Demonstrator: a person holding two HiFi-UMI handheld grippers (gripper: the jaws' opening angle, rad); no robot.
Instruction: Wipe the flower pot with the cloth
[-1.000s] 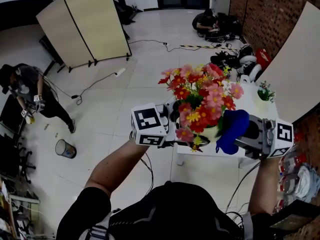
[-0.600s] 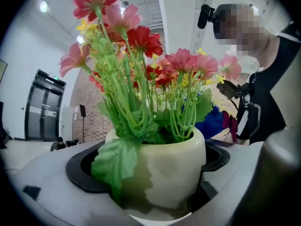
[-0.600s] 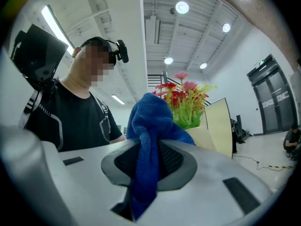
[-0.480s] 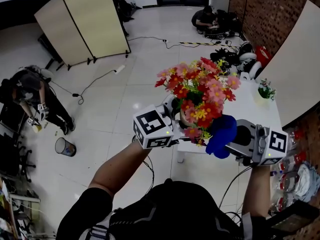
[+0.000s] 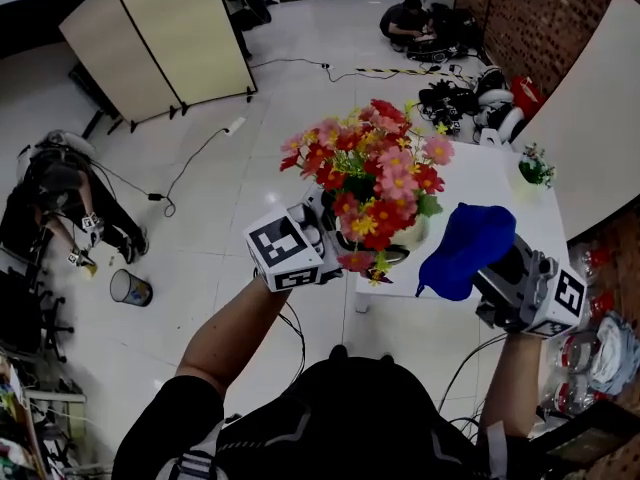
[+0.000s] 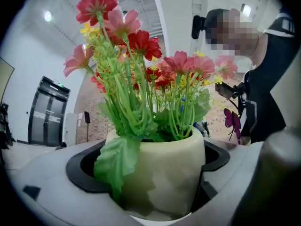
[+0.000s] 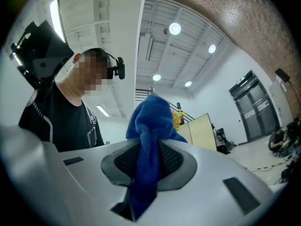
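A cream flower pot [image 6: 162, 173] full of red, pink and yellow flowers [image 5: 368, 178] is held up in the air, with my left gripper [image 5: 335, 243] shut on its sides. In the left gripper view the pot fills the gap between the jaws. My right gripper [image 5: 495, 273] is shut on a blue cloth [image 5: 465, 251], which bunches up from between the jaws [image 7: 149, 140]. The cloth hangs to the right of the pot with a small gap between them; it does not touch the pot.
A white table [image 5: 490, 188] lies below my grippers, with a small potted plant [image 5: 535, 168] at its far right. A folding screen [image 5: 150, 38], cables and a bin [image 5: 130, 288] are on the floor to the left. A person [image 5: 60, 198] stands at far left.
The right gripper with the cloth has pulled away from the pot to the right and tilted up. The pot and left gripper have shifted slightly left and up.
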